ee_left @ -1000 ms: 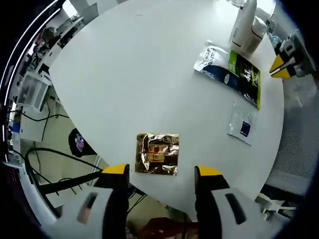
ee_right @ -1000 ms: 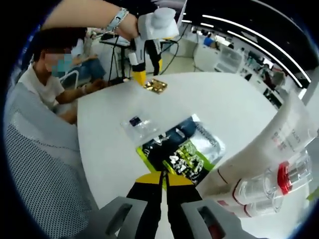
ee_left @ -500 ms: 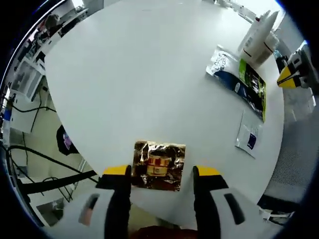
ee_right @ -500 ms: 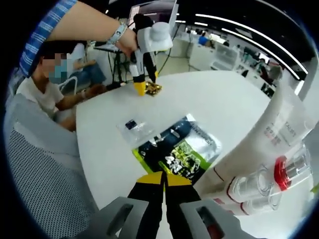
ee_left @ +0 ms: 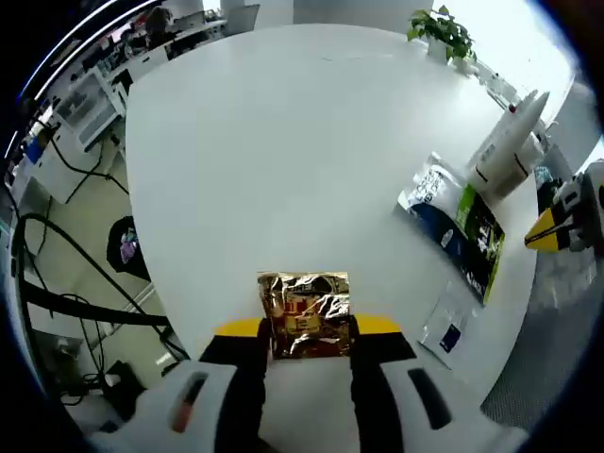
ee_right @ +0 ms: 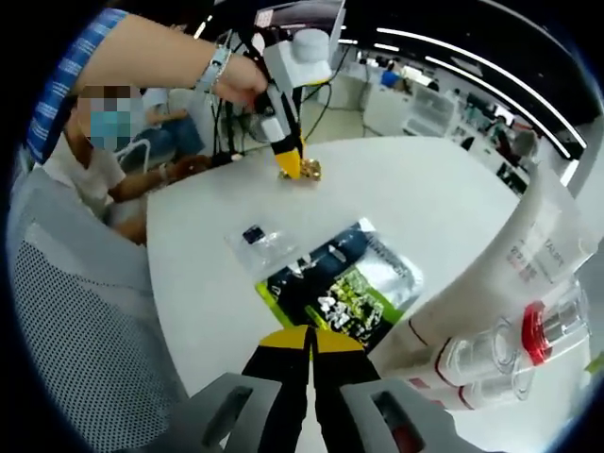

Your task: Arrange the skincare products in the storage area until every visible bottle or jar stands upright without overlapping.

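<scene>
A crinkled gold foil sachet (ee_left: 305, 316) lies near the edge of the round white table (ee_left: 283, 142). My left gripper (ee_left: 309, 327) has its yellow-tipped jaws pressed against the sachet's two sides, shut on it. The right gripper view shows the same left gripper (ee_right: 289, 166) at the table's far side, the gold sachet (ee_right: 309, 172) at its tip. My right gripper (ee_right: 310, 340) is shut with nothing between its jaws, just short of a green and black pouch (ee_right: 340, 288). A tall white tube (ee_right: 510, 274) and clear bottles with red bands (ee_right: 528, 340) lean to its right.
A small clear sachet with a blue label (ee_right: 257, 238) lies beyond the pouch. A person (ee_right: 85, 170) sits at the table's left, next to a grey mesh chair (ee_right: 66, 311). A potted plant (ee_left: 444, 33) stands at the far rim. Cables hang below the table edge (ee_left: 57, 302).
My left gripper has moved forward over the gold sachet and its jaws have closed in on it. My right gripper has stayed shut in place.
</scene>
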Motion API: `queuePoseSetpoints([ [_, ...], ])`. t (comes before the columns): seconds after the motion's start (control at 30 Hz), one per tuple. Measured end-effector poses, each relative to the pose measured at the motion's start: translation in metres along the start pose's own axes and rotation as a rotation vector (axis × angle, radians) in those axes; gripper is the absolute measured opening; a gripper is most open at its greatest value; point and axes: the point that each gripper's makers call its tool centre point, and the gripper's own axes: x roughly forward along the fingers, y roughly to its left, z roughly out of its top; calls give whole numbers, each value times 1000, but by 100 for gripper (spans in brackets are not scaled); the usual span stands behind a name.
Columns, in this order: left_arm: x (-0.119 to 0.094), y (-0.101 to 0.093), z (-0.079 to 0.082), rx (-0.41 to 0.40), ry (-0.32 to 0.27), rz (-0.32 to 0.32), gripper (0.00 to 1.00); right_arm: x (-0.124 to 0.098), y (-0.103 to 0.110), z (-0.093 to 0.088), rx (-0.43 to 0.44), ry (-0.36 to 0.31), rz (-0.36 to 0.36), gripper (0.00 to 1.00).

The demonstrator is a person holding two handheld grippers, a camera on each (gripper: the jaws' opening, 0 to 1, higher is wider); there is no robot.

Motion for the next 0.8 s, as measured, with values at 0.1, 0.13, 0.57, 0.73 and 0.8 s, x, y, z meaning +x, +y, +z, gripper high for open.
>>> queuePoseSetpoints([
  [0.1,-4,-6,-2,-35,0,29,33,0,2,0,-3,1,5,0],
  [0.13,-5,-8,-4,-43,4,40,33,1,3,0,-6,1,6,0],
  [0.57,-13,-38,8,-527,-114,49,34,1,6,1,-31,2,10,0],
  [0.73,0,-48,4,-668,-134,102,34,1,8,1,-36,4,14,0],
  [0.8,5,-52,1,-661,-123,130,34,1,9,0,-41,6,13,0],
])
